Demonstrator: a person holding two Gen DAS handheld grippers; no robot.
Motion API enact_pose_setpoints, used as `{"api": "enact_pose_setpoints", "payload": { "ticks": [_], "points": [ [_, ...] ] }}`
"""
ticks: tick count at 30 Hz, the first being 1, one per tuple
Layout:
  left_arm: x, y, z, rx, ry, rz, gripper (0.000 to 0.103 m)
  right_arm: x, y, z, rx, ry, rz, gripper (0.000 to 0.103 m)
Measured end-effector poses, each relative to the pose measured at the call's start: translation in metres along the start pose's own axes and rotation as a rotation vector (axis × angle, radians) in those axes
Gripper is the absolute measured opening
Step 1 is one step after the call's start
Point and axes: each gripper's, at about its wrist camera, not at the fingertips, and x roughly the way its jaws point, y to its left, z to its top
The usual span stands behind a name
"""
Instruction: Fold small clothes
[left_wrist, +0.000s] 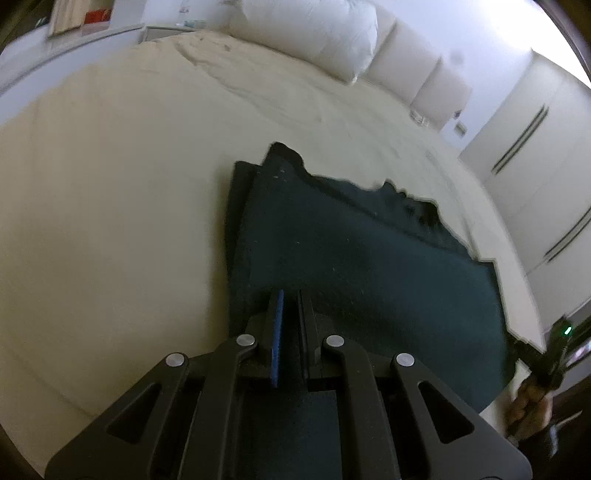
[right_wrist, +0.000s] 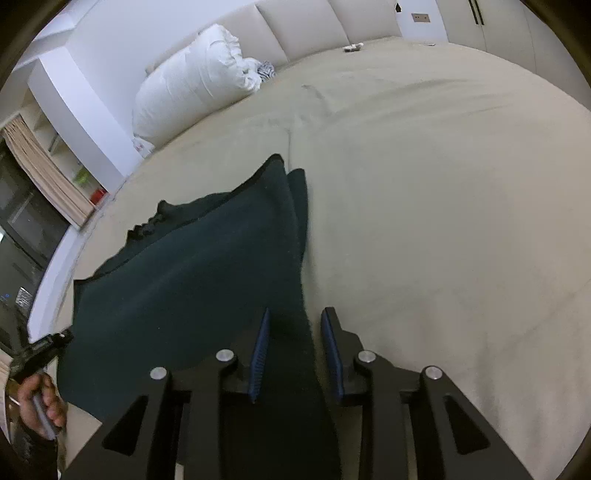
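Note:
A dark green garment (left_wrist: 351, 251) lies folded over itself on the beige bed sheet (left_wrist: 110, 184), its ragged far edge towards the headboard. My left gripper (left_wrist: 291, 293) is shut on the garment's near edge at its left side, with cloth in the narrow slit between the pads. In the right wrist view the same garment (right_wrist: 207, 266) spreads to the left. My right gripper (right_wrist: 295, 312) stands open over its right edge; a strip of cloth runs between the blue pads (right_wrist: 260, 347) without being pressed. Each view shows the other gripper, held by a hand (left_wrist: 528, 406), at the picture's edge.
A big white pillow (right_wrist: 195, 81) leans on the padded headboard (left_wrist: 417, 70) at the far end of the bed. Pale wardrobe doors (left_wrist: 535, 147) stand past the bed's right side. Shelves and a curtain (right_wrist: 48, 166) are on the left. Broad bare sheet (right_wrist: 443, 184) lies right of the garment.

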Motion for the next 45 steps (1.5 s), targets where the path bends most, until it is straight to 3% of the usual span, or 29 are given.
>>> {"api": "enact_pose_setpoints", "payload": {
  "ticks": [2,6,9,12,13,15,17,20,23,24,27,29,31,35,39,42,44,45],
  "points": [
    [-0.003,0.005,0.000,-0.024,0.002,-0.021,0.007,-0.007,-0.001,0.000,-0.013,-0.011,-0.061,0.030],
    [-0.016,-0.007,0.003,-0.009,0.004,0.024,0.007,-0.031,-0.013,-0.004,0.052,-0.025,-0.145,0.031],
    [-0.031,-0.034,-0.002,0.059,-0.026,-0.009,0.007,-0.052,-0.005,-0.012,0.063,-0.063,-0.073,0.031],
    [-0.022,-0.051,-0.014,0.142,0.010,0.066,0.007,-0.051,0.019,-0.026,-0.017,-0.043,-0.027,0.033],
    [-0.010,-0.051,-0.020,0.140,0.056,0.114,0.007,-0.048,0.025,-0.031,-0.048,-0.034,-0.032,0.036],
    [-0.002,-0.050,-0.025,0.125,0.074,0.122,0.007,-0.036,0.029,-0.041,-0.095,0.000,-0.083,0.037],
    [-0.003,-0.054,-0.025,0.131,0.066,0.138,0.007,-0.032,0.018,-0.046,-0.067,0.016,-0.136,0.041],
    [-0.002,-0.066,-0.026,0.172,0.075,0.196,0.007,-0.044,-0.007,-0.044,0.052,0.009,-0.136,0.041],
    [0.001,-0.080,-0.027,0.207,0.075,0.253,0.007,-0.065,-0.003,-0.038,0.087,-0.029,-0.175,0.043],
    [0.002,-0.083,-0.029,0.216,0.073,0.268,0.007,-0.073,0.002,-0.036,0.092,-0.053,-0.157,0.043],
    [0.002,-0.086,-0.031,0.241,0.067,0.302,0.007,-0.092,0.025,-0.026,0.091,-0.114,0.016,0.043],
    [0.004,-0.089,-0.033,0.245,0.066,0.310,0.007,-0.090,0.048,-0.020,0.086,-0.119,0.171,0.053],
    [0.005,-0.090,-0.033,0.245,0.067,0.313,0.007,-0.072,0.071,-0.017,0.092,-0.067,0.325,0.059],
    [0.005,-0.087,-0.033,0.259,0.064,0.322,0.007,-0.026,0.121,-0.025,0.074,0.043,0.483,0.059],
    [0.005,-0.088,-0.033,0.270,0.063,0.328,0.007,0.017,0.152,-0.035,0.076,0.143,0.556,0.059],
    [0.005,-0.089,-0.034,0.277,0.062,0.331,0.007,0.044,0.153,-0.041,0.096,0.196,0.532,0.059],
    [0.005,-0.089,-0.034,0.284,0.061,0.334,0.007,0.056,0.141,-0.044,0.134,0.196,0.505,0.048],
    [0.005,-0.089,-0.034,0.287,0.061,0.336,0.007,0.059,0.129,-0.045,0.170,0.196,0.519,0.037]
  ]
}}
